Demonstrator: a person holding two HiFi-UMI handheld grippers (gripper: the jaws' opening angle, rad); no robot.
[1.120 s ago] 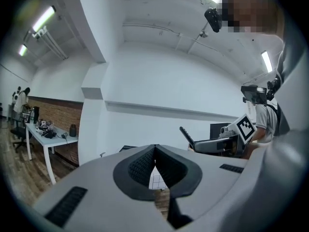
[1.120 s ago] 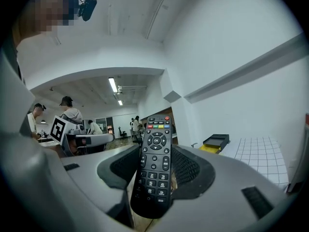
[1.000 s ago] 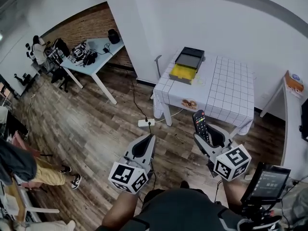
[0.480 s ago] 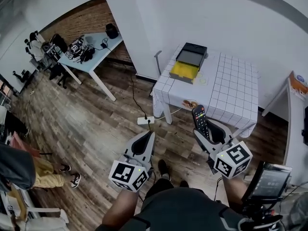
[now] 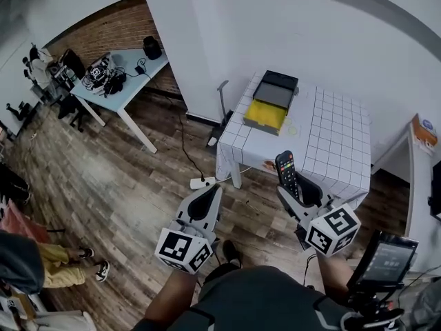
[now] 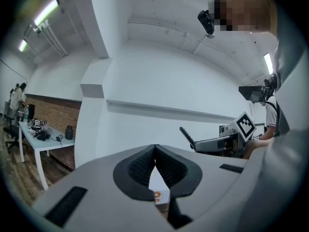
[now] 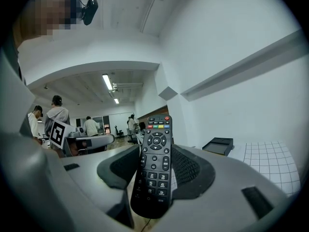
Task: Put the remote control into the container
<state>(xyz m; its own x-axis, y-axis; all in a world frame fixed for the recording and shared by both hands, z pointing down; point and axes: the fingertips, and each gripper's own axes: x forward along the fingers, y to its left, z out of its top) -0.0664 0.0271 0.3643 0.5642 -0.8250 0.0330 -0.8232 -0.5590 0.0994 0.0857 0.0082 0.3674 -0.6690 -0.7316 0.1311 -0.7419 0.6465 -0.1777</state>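
The left gripper (image 5: 209, 197) has its jaws pressed together at the tips with nothing between them. It is held low in front of the person, above the wooden floor (image 5: 124, 185). The right gripper (image 5: 298, 190) is beside it, well apart from it, and is pinching the remote control (image 5: 286, 174). The black remote stands upright between the ribbed pads with its buttons facing the camera. Its red power key is at the top, and its upper half rises clear of the jaws.

On the floor just ahead of the grippers lies a white power strip (image 5: 201, 183), with a dark cable running away from it towards the wall.

Beyond the power strip stands a table (image 5: 331, 136) covered with a white cloth with a grid pattern. The raised remote overlaps its near edge in the head view. A small round orange-and-white item (image 5: 269, 164) sits near that front edge, too small to identify.

At the far left corner of the table rests the container (image 5: 275, 92), a dark, shallow open box. A yellow piece (image 5: 265, 114) lies against its near end, perhaps a tray of its own.

Further off to the left, a pale desk (image 5: 117, 74) heaped with dark gear stands against a brick wall (image 5: 103, 36).
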